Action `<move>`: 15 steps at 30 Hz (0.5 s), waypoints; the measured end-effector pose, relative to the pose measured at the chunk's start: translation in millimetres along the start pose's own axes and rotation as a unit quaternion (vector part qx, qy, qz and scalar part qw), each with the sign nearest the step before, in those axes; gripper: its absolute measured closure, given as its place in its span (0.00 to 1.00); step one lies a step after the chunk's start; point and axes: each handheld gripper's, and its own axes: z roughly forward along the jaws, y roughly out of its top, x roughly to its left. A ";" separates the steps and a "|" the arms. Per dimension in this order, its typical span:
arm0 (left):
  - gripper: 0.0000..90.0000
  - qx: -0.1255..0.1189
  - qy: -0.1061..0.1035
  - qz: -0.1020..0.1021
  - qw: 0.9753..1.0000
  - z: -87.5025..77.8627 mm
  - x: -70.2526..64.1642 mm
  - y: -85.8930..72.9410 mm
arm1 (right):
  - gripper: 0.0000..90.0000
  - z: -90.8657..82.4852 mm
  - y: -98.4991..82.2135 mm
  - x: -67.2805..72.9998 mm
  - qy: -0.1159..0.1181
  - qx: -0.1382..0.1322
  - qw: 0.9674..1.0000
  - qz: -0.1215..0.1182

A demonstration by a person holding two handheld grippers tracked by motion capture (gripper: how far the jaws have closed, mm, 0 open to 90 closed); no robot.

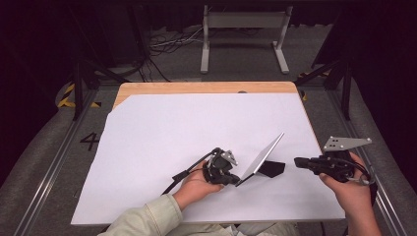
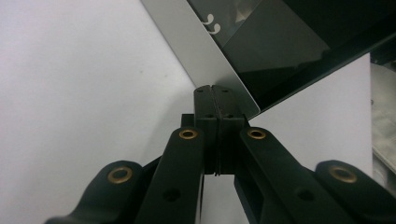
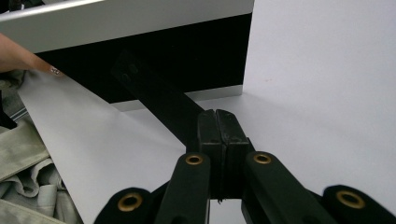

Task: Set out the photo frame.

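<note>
A thin silver tablet (image 1: 259, 158) leans tilted on the white table sheet (image 1: 162, 132), propped by a black stand (image 1: 273, 168) on its right. My left gripper (image 1: 235, 181) is shut, its tips against the tablet's lower left corner with nothing between them. In the left gripper view the shut tips (image 2: 213, 89) touch the silver edge (image 2: 201, 51) beside the dark face (image 2: 275, 51). My right gripper (image 1: 298, 162) is shut and empty, just right of the stand. In the right gripper view its tips (image 3: 218, 114) lie close to the black stand strip (image 3: 159, 95) below the tablet (image 3: 126, 21).
A wooden table edge (image 1: 196, 87) shows beyond the sheet. A grey metal frame (image 1: 243, 34) and cables stand on the floor behind. A fingertip (image 3: 28, 60) and a pale green sleeve (image 3: 23, 158) lie left of the tablet. Bare sheet stretches to the left and back.
</note>
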 end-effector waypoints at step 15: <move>1.00 0.009 -0.030 0.029 0.999 10.2 -14.9 6.5 | 1.00 -6.2 0.2 2.3 -0.003 -0.006 1.000 0.005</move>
